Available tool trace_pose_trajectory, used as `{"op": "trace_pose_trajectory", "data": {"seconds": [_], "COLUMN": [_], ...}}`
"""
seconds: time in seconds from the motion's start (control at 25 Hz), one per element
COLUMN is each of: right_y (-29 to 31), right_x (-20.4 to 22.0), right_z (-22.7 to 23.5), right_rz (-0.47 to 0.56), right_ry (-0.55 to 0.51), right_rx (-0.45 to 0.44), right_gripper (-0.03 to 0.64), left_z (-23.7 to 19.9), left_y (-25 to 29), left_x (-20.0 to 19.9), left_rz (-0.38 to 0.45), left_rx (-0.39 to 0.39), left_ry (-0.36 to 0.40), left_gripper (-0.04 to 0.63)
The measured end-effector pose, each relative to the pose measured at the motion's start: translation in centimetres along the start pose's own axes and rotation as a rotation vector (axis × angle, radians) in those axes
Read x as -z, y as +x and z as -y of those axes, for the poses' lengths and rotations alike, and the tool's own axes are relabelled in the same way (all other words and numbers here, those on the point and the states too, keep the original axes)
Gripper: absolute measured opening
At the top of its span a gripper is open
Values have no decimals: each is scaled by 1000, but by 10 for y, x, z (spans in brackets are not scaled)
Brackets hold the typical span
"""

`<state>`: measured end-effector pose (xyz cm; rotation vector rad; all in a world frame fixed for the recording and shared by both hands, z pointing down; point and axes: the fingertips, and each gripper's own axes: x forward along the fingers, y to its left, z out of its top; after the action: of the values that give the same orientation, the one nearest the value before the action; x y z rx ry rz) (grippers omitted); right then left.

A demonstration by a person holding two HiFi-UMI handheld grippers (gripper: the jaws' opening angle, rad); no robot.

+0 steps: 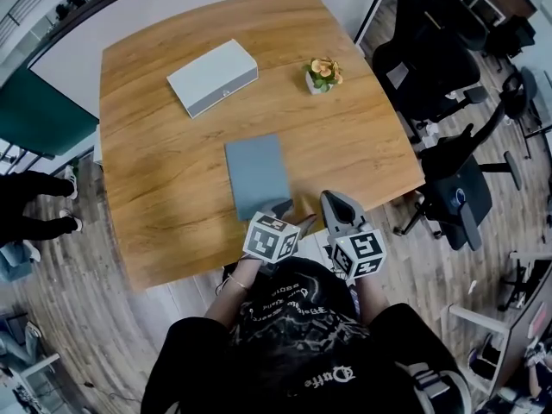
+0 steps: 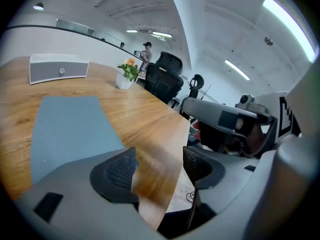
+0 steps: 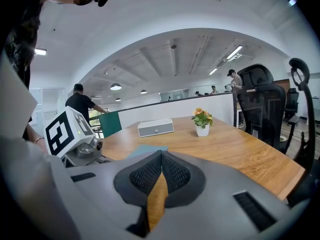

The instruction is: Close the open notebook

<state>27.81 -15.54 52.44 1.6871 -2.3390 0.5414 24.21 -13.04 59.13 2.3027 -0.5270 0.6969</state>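
Observation:
The notebook (image 1: 256, 173) lies shut on the wooden table (image 1: 155, 145), its plain grey-blue cover up, near the front edge. In the left gripper view the notebook (image 2: 70, 129) fills the left half. My left gripper (image 1: 280, 207) hovers just off the notebook's near right corner; its jaws (image 2: 159, 166) stand open with only bare wood between them. My right gripper (image 1: 335, 203) is beside it over the table's front edge, jaws (image 3: 161, 171) shut with nothing between them. A strip of the notebook (image 3: 145, 149) shows past them.
A white flat box (image 1: 212, 77) lies at the back of the table and a small potted plant (image 1: 322, 75) stands at the back right. Black office chairs (image 1: 431, 67) crowd the table's right side. A person's legs (image 1: 34, 201) show at the far left.

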Motion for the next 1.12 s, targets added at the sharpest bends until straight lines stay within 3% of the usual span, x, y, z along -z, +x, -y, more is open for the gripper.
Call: {"op": "trace_pose_trajectory", "data": {"seconds": [0.28,0.44,0.68,0.92,1.12], "right_y": [18,27,45,62,71], "right_x": [-24,-31,-38,-57,-72], "right_z": [-23,-42,-78,-101,-118], "right_rz": [28,39,41,58,84], "right_ry": [-34,-22,-60,-134,-180], "right_rx": [-15,-13,-30,-47,-84], "right_gripper": [8,9,15,18,18], "left_z": [-9,-25,-55,-97,-122], "left_y": [-47,-87,-159,-227,-271], "left_x": [-11,-17,-40,-46,-44], "left_rz": [101,176,397,496,577], "left_rx": [-21,-71,-73,-231,-352], "left_ry": [96,122,24,89,91], "left_gripper": [299,299,290,288,288]}}
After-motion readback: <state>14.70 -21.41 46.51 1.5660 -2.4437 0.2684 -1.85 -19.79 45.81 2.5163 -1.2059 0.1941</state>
